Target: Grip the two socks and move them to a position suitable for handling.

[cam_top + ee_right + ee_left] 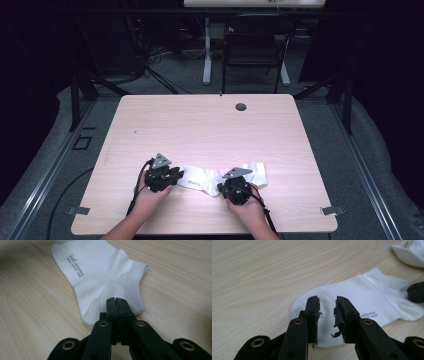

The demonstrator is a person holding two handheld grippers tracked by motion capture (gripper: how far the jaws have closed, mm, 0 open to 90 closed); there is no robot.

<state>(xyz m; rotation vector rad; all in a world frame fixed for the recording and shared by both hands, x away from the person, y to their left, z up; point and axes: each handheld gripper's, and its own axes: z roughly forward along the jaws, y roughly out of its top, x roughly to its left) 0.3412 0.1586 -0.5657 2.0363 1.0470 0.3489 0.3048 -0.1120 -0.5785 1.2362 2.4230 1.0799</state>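
Right gripper jaws closed, pinching white sock at heel, left gripper jaws parted over sock toe, second sock beyond.

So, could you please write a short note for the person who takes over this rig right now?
Left claw: open, jaws on either side of the toe end of the white ankle sock, not clamped yet.
Right claw: jaws shut, at the heel end of that sock next to the cuff; whether fabric is pinched between them cannot be told.
Things: the sock lies flat on the wooden table, printed side up. A second white sock lies just past it, on the right claw's side.
Done: both claws are at the ends of the first sock.
Left: probably close the left claw, then handle the sock, likely pairing it with the second.
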